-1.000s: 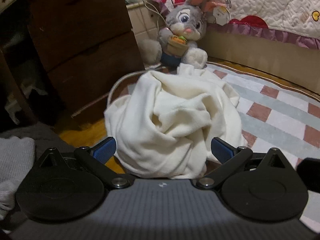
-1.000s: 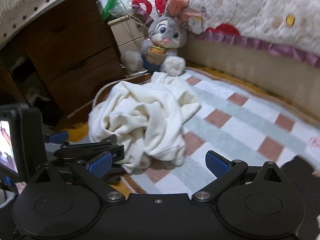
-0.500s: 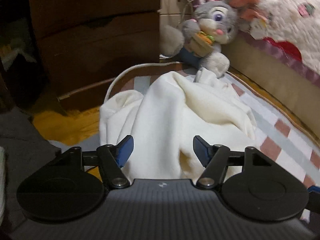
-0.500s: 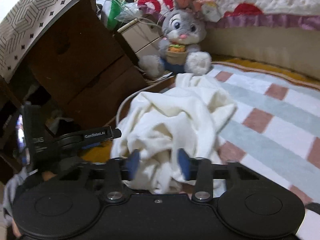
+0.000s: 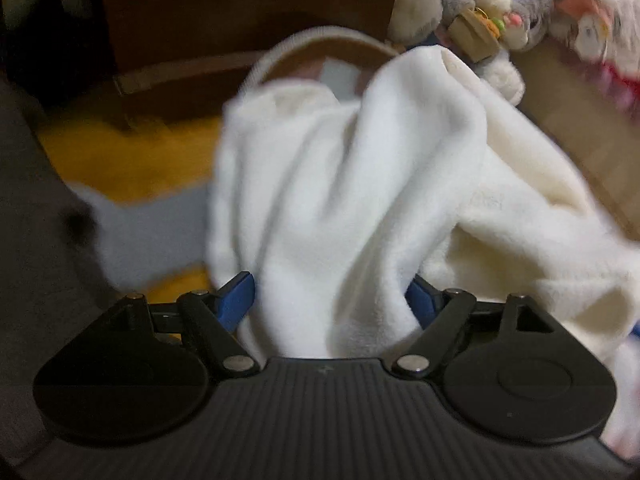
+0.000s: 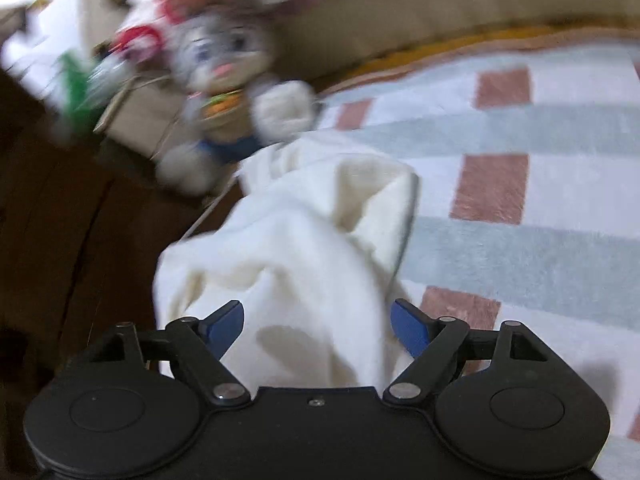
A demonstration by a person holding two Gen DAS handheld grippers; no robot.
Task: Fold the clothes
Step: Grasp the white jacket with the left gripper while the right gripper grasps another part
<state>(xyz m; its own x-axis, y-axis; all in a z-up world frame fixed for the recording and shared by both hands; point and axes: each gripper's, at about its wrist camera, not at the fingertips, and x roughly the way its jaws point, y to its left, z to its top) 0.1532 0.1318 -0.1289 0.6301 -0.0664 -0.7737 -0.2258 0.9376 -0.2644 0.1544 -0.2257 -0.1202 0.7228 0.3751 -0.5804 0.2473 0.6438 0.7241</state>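
A crumpled cream-white garment lies bunched on the checked rug; it also shows in the right wrist view. My left gripper is partly open, with a fold of the garment filling the gap between its blue pads. My right gripper is also partly open, with the cloth lying between its pads. Whether either one pinches the cloth is not clear; both views are blurred.
A grey plush rabbit sits behind the garment against the bed base. A dark wooden cabinet stands to the left. The pink, grey and white checked rug spreads to the right. A white cable curves behind the cloth.
Both grippers have moved forward into the garment. The left pads have spread a little around the cloth. The right pads, nearly together half a second ago, now stand wider apart. Both views tilted.
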